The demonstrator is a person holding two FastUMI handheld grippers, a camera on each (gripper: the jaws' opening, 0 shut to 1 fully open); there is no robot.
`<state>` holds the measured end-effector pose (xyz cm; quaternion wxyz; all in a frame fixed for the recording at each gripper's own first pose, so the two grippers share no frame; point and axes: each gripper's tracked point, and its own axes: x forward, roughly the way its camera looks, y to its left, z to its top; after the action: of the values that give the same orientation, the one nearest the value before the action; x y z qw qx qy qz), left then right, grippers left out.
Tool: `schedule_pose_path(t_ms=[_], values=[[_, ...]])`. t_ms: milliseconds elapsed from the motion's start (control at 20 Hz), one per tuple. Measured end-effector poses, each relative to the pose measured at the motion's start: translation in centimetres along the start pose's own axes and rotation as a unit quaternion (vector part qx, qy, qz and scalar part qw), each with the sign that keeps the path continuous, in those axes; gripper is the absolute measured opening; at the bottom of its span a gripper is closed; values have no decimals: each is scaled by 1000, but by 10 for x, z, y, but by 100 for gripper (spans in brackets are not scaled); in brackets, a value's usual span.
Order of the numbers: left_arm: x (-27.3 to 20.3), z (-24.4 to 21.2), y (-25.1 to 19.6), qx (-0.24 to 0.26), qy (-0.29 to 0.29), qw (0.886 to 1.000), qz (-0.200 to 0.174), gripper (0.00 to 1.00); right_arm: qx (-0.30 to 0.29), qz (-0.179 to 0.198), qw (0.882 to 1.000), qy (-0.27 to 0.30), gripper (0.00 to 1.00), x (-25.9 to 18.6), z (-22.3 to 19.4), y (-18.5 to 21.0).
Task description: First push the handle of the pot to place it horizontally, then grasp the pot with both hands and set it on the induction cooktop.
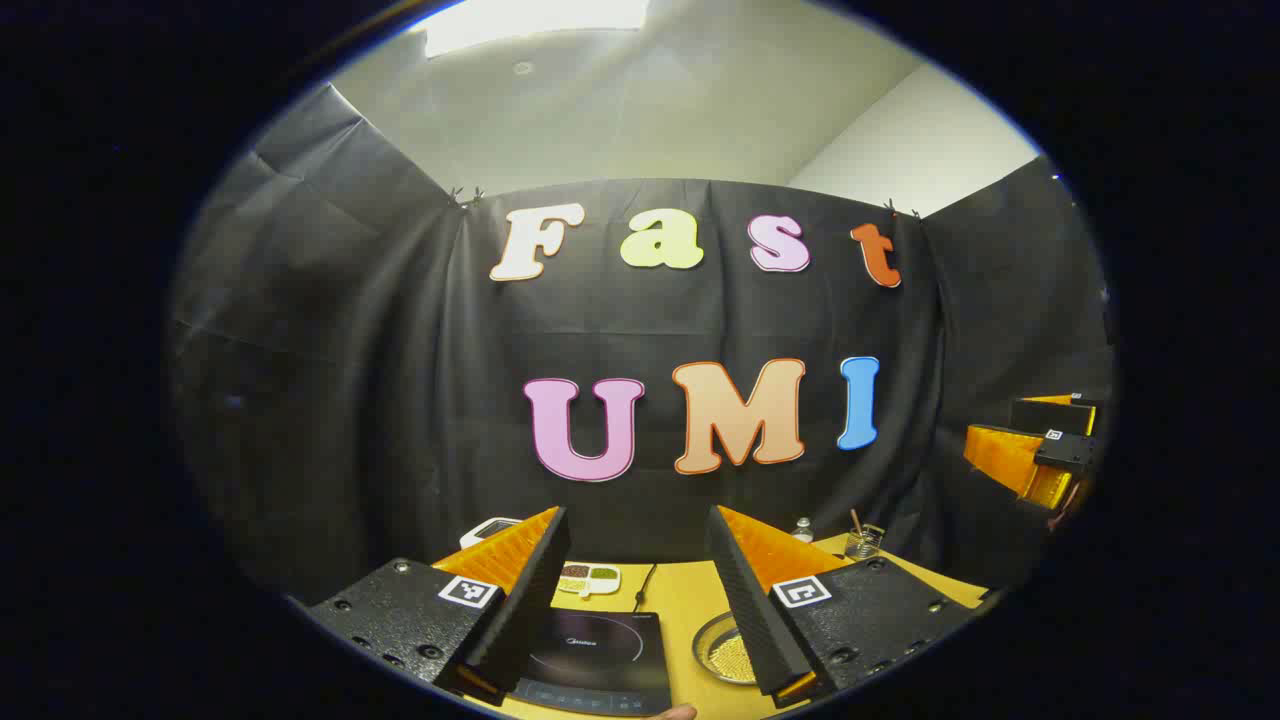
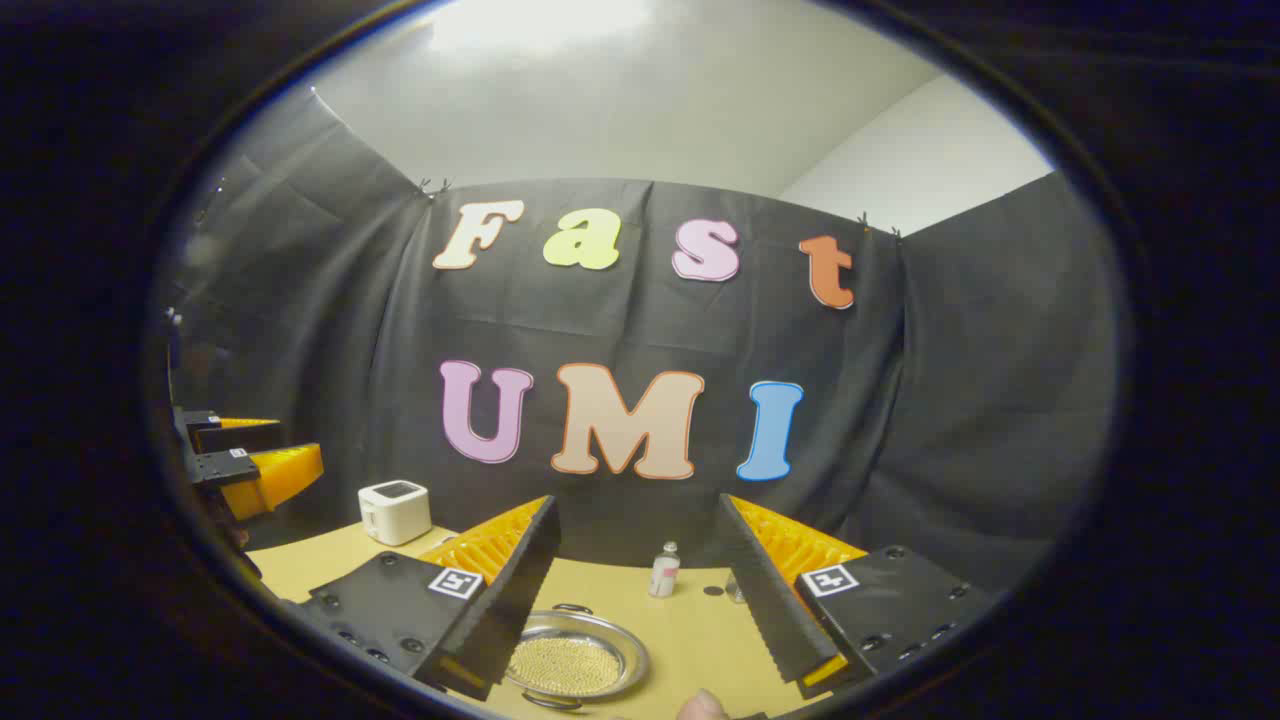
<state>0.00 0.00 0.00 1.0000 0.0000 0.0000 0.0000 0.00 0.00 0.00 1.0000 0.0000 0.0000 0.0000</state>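
Observation:
The pot (image 2: 575,660) is a shallow metal pan filled with small yellowish beads, with a loop handle on its far rim and one on its near rim. It sits on the tan table, low between my right gripper's (image 2: 638,505) open fingers, which hover above it with nothing held. In the left gripper view the pot (image 1: 725,650) lies just right of the black induction cooktop (image 1: 595,655). My left gripper (image 1: 638,520) is open above the cooktop, empty. Each gripper also appears at the edge of the other's view, right gripper (image 1: 995,420) and left gripper (image 2: 298,440).
A white box-shaped device (image 2: 395,510) stands at the table's back left. A small bottle (image 2: 664,570) and a glass jar (image 1: 862,542) stand near the back cloth. A small white dish of grains (image 1: 588,578) lies behind the cooktop. A fingertip (image 2: 700,705) pokes in at the bottom.

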Motion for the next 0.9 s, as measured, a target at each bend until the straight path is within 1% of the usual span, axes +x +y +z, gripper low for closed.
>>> schedule_pose_path(t_ms=[50,100,150,200,250,350,400,450,500,700,750,850,900], values=[[-2,1,5,-2,0,1000,7,81,-3,-1,1000,-1,97,0,1,0],[-2,2,10,-3,0,1000,15,84,-3,-1,1000,-1,97,1,2,2],[-4,-1,13,-7,6,1000,22,85,-3,2,1000,3,97,2,4,3],[-4,-1,12,-14,3,1000,21,84,-3,3,1000,0,97,2,7,5],[-3,0,11,-14,1,1000,21,88,-2,-2,1000,-8,97,2,12,3],[-5,-3,17,0,7,1000,27,79,10,-2,1000,-8,97,2,15,4],[-8,1,20,4,2,1000,29,84,13,2,1000,0,97,2,10,8],[-8,4,18,4,-5,1000,28,82,9,4,1000,6,99,3,6,10],[-8,6,17,6,-7,1000,28,86,7,4,1000,8,97,4,6,9],[-13,4,23,7,-4,1000,30,87,13,14,1000,25,97,3,-3,19],[-13,5,25,7,-7,999,31,85,13,15,999,25,99,2,-3,21],[-15,10,27,10,-16,999,32,88,13,22,999,30,97,3,-4,28],[-16,11,27,12,-17,999,30,87,14,26,999,36,98,2,-9,31]])
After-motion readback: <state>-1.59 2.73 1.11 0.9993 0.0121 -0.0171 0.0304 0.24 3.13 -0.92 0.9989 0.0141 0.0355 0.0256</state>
